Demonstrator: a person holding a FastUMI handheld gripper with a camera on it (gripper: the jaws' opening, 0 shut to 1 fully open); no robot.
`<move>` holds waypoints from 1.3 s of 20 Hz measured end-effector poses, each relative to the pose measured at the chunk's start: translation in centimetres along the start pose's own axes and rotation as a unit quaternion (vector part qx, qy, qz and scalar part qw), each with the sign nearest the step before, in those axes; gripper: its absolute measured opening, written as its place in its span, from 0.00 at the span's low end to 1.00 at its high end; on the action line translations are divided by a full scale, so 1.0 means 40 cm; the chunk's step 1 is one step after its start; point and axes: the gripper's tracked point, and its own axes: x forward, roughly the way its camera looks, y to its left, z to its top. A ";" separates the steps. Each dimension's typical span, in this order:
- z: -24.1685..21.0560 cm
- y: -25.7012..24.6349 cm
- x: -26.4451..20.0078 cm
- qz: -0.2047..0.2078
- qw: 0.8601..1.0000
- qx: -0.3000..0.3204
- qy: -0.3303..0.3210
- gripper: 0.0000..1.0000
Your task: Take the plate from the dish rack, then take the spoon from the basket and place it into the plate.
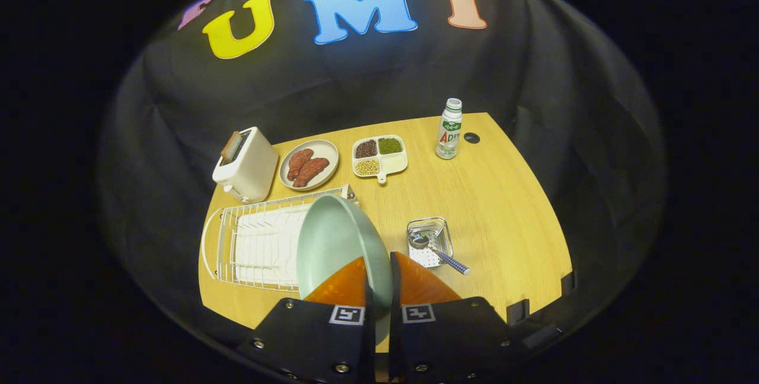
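Observation:
My gripper (379, 265) is shut on the rim of a pale green plate (335, 242), which I hold tilted on edge above the table, just over the right end of the white wire dish rack (255, 245). Both fingers press the plate's edge between them. To the right of the fingers, a small metal basket (442, 227) rests on the wooden table. A spoon (436, 250) lies in it, its bowl inside the basket and its striped handle sticking out over the front corner.
Beyond the rack stand a white toaster (246, 165), a plate with two pieces of meat (308, 165) and a divided dish of beans (379, 156). A small bottle (449, 129) stands at the far right. Bare wooden table (504, 206) spreads around the basket.

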 end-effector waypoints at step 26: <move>-0.479 -0.208 0.220 0.224 0.959 0.110 0.134 0.09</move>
